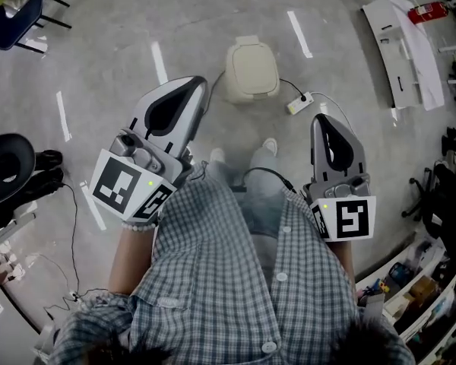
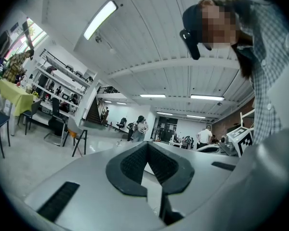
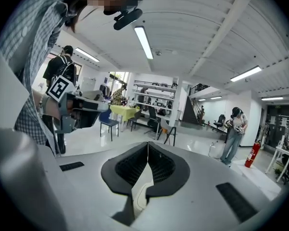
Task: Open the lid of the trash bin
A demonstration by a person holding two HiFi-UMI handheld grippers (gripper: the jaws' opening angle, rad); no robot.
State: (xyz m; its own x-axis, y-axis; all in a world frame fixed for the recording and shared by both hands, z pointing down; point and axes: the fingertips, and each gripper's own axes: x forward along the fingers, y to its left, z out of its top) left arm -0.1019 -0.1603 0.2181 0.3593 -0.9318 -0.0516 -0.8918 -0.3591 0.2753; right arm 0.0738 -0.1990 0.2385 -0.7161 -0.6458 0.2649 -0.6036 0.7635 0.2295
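A beige trash bin [image 1: 252,71] stands on the grey floor ahead of me, its lid down. My left gripper [image 1: 194,84] is held at chest height, to the left of the bin and nearer to me, well apart from it. My right gripper [image 1: 320,119] is held to the bin's right, also clear of it. Both point out into the room, so the bin shows in neither gripper view. The left gripper's [image 2: 147,144] jaws meet at their tips with nothing between them. The right gripper's [image 3: 148,143] jaws are likewise closed and hold nothing.
A white power strip [image 1: 299,103] with its cable lies just right of the bin. A white panel [image 1: 404,46] and a red fire extinguisher [image 1: 428,11] lie at the far right. A black chair [image 1: 7,166] stands at the left, and shelves [image 1: 422,284] at the lower right.
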